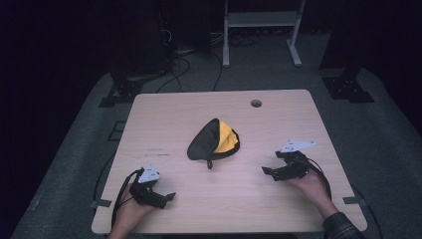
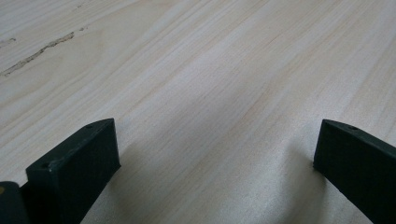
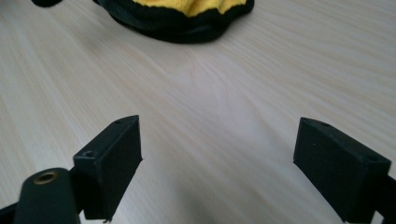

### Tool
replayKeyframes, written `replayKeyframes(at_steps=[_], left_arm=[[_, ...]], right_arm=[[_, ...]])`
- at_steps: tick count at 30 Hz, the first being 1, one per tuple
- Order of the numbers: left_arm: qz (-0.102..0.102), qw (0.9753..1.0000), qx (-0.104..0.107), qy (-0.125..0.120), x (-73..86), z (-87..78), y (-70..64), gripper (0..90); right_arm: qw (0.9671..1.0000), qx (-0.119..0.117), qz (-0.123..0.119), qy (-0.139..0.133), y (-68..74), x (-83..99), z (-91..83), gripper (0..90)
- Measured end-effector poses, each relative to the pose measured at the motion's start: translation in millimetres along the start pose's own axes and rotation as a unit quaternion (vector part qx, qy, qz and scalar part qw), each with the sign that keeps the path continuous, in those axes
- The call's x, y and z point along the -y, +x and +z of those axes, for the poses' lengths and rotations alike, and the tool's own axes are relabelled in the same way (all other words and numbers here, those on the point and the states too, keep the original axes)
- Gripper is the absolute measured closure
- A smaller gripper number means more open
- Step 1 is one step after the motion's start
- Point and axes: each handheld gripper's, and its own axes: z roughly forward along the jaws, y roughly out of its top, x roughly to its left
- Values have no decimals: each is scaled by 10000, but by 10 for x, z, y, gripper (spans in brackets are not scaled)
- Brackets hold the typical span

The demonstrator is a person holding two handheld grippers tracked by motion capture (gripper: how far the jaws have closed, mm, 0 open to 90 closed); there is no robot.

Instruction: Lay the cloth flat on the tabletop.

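A black and yellow fabric pouch (image 1: 214, 139) lies crumpled near the middle of the light wooden table (image 1: 164, 114), a short black tab hanging off its near edge. My left gripper (image 1: 166, 198) rests low over the table's front left, open, with bare wood between its jaws (image 2: 215, 149). My right gripper (image 1: 268, 172) sits at the front right, open too, and points toward the pouch (image 3: 182, 16), whose black rim and yellow lining show at the top of the right gripper view. Both grippers are well apart from the pouch.
A round cable hole (image 1: 256, 103) is cut near the table's far edge. A faint scuff mark (image 2: 37, 53) runs across the wood ahead of the left gripper. Dark floor, cables and a white frame (image 1: 261, 30) lie beyond the table.
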Motion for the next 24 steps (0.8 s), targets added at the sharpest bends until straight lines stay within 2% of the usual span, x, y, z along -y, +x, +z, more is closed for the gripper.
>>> replayKeyframes(at_steps=[9, 12, 15, 18, 21, 24], left_arm=[[-4, 10000, -3, -21, 2, 3, -1, 0], [-4, 10000, -2, -19, 1, 3, -1, 0], [-5, 10000, -3, -20, 2, 3, -2, 0], [-1, 10000, -4, -16, 1, 2, 0, 0], [-4, 10000, -3, -19, 1, 3, -1, 0], [-2, 10000, -3, -19, 2, 3, -1, 0]], right_arm=[[9997, -174, -60, -179, 77, -235, 232, 207], [9996, -261, -75, -117, 99, -317, 304, 206], [9993, -245, -56, -290, 125, -381, 359, 234], [9992, -355, -6, -196, 126, -455, 432, 225], [9987, -357, -10, -356, 125, -490, 470, 263], [9982, -528, 57, -284, 132, -572, 591, 274]])
